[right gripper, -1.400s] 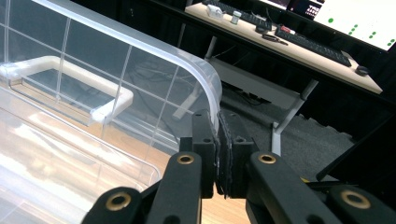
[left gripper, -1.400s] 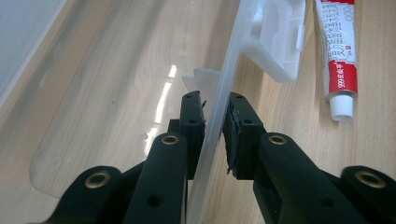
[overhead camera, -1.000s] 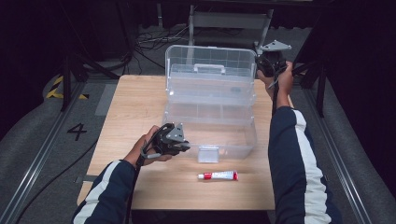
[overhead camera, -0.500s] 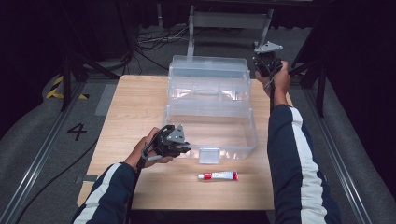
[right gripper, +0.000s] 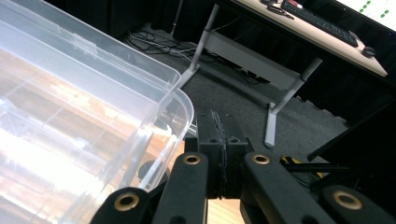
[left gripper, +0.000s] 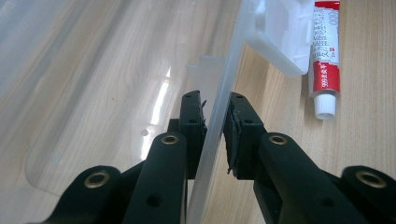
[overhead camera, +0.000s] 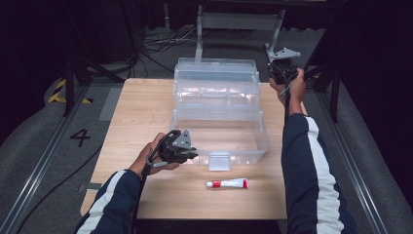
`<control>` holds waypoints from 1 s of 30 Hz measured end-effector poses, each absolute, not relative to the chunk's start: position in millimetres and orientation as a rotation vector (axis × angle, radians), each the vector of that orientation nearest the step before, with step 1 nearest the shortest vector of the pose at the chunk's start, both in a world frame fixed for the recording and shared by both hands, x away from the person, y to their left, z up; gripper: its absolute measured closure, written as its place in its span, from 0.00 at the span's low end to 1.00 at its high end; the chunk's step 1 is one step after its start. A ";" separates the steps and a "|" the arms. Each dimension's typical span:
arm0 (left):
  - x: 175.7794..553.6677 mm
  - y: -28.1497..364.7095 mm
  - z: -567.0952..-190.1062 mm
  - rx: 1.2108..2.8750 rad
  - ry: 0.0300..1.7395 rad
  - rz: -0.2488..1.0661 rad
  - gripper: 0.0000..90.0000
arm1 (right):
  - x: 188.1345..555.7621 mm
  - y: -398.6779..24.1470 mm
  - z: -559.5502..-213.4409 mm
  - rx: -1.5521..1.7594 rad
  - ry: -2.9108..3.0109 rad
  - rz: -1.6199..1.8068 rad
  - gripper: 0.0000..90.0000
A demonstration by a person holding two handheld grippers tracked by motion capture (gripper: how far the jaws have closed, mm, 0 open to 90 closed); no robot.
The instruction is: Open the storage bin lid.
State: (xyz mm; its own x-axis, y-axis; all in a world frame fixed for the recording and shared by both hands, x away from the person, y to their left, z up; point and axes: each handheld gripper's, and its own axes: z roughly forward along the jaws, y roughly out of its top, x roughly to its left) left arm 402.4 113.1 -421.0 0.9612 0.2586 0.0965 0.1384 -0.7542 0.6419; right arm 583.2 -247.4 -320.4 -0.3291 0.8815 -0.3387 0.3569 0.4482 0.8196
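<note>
Left gripper (left gripper: 215,116) clamps box (overhead camera: 219,141) front wall; right gripper (right gripper: 219,149) closed, empty, beside lid (overhead camera: 215,78); tube (overhead camera: 227,183) nearby.

I wear dark navy sleeves (overhead camera: 311,175) with a white stripe. My left hand-held gripper (left gripper: 215,121) has black jaws with brass-ringed screw holes; my right hand-held gripper (overhead camera: 282,73) carries a grey three-cornered plate and a black cable.

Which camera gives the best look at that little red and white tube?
The left gripper view: the red and white tube lies close up, lettering and white cap visible. The high view shows the whole tube, small, on the table before the clear box.
</note>
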 end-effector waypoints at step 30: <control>407.2 117.5 -423.3 2.442 0.309 0.240 0.84 | 535.8 -254.2 -312.7 0.959 1.957 0.868 0.94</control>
